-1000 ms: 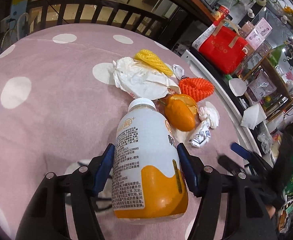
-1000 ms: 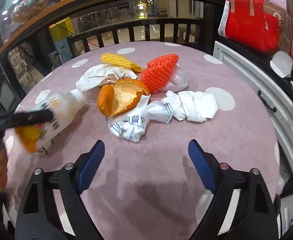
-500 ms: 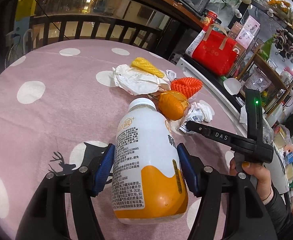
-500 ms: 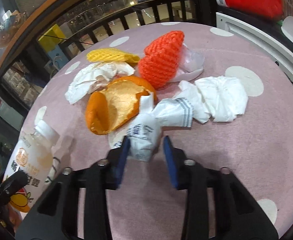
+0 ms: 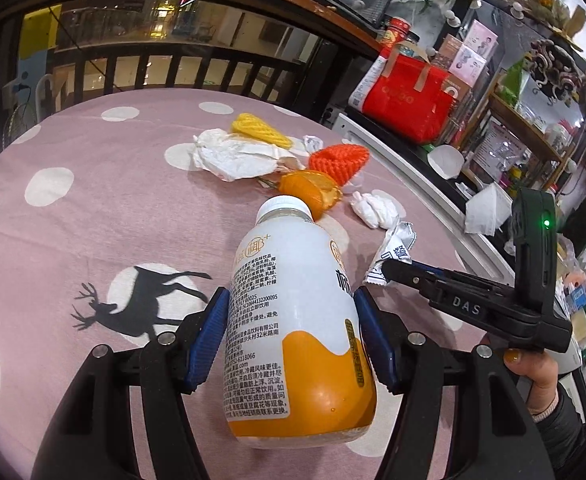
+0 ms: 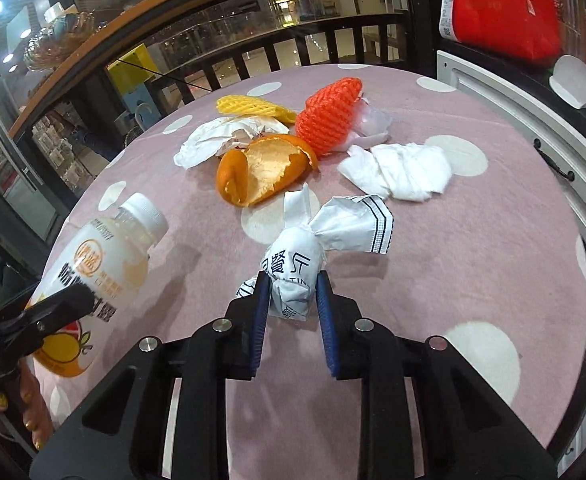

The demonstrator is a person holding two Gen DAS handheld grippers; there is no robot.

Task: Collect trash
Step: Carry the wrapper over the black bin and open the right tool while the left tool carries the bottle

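Two pieces of trash are in my grip at this moment, and neither has gone anywhere yet. My left gripper (image 5: 291, 338) is clamped on the white plastic drink bottle with the orange base and white cap (image 5: 297, 328), its blue pads pressing both sides of the body; the bottle sits tilted, cap pointing away toward the pile. My right gripper (image 6: 291, 306) stands narrow, pinching the crumpled white paper wrapper with dark printed lettering (image 6: 305, 256), whose loose twisted end fans out past the fingertips. From the right wrist view I judge the wrapper is raised just off the cloth, though I cannot be sure.

Four or five items are left on the round counter covered in pink cloth with white dots (image 6: 493, 240): the curled orange peel (image 6: 261, 172), the orange-red foam fruit net (image 6: 329, 116), the yellow foam fruit net (image 6: 253, 106), the crumpled white paper sheet (image 6: 217, 136) beside the peel, and the wad of white tissue (image 6: 401, 172). Something pale lies tucked behind the red net; I cannot tell what it is.

No bin or bag for the trash shows in either view, so I judge the task is early: two items picked up, nothing deposited, the bulk of the pile untouched.
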